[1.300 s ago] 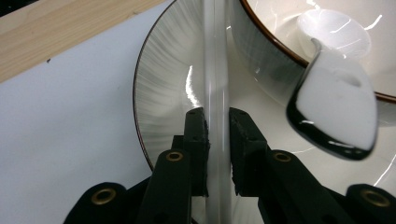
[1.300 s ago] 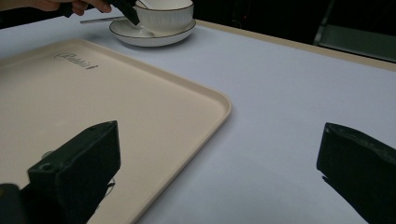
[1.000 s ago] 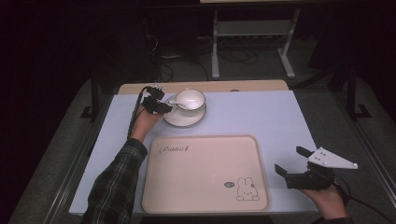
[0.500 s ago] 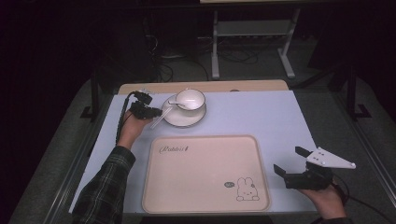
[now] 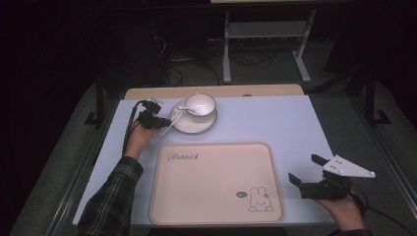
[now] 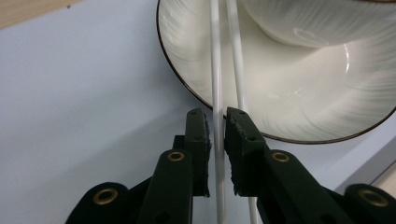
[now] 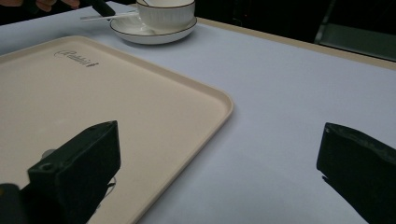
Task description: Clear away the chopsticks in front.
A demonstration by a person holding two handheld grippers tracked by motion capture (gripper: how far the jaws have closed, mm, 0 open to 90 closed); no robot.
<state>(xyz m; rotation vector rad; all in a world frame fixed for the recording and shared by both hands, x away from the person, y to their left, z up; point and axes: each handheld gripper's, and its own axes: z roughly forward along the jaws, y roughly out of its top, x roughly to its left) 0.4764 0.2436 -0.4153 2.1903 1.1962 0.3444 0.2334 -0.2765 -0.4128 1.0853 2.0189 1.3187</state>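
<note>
Dim room. Pale blue surface (image 5: 275, 123) with wooden far edge. Beyond the surface, grey floor (image 5: 275, 64), white metal shelf frame (image 5: 265, 34), tangled cables (image 5: 192, 69) alongside.

The left gripper (image 5: 158, 121) now sits lower and further from the cup (image 5: 200, 104) than one second ago, when it was right at the saucer's (image 5: 193, 123) far left rim. Its jaws are pinched on the pair of white chopsticks (image 6: 217, 93), which now reach out over the saucer's near left edge towards the tray (image 5: 216, 216). The left forearm (image 5: 110, 196) lies more to the left.
</note>
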